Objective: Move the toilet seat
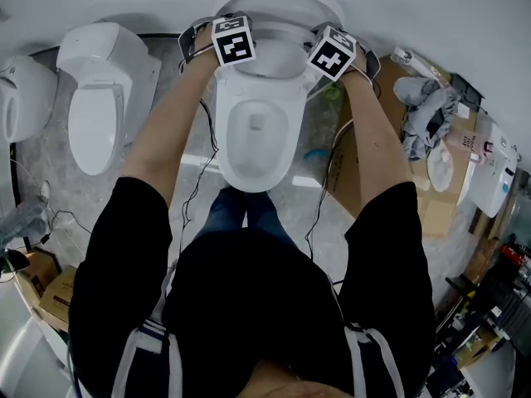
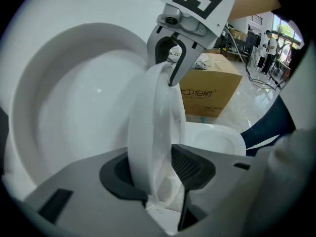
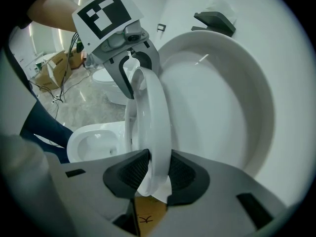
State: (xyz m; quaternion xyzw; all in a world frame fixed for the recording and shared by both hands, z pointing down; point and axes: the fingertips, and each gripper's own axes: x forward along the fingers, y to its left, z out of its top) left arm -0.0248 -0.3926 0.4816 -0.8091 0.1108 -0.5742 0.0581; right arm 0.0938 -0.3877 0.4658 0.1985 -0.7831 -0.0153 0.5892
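Gripping the toilet seat (image 2: 152,127), the left gripper (image 2: 158,169) clamps one side of the ring between its pads. The right gripper (image 3: 155,171) clamps the opposite side. Between the jaws the seat stands upright, with the raised lid (image 2: 74,107) just behind it and the bowl (image 2: 217,141) in front.

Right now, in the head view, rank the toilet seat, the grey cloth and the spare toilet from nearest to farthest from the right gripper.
1. The toilet seat: between the jaws of the right gripper, straight ahead.
2. The grey cloth: on the cardboard, off to that gripper's right.
3. The spare toilet: far left of the view, clearly the farthest.
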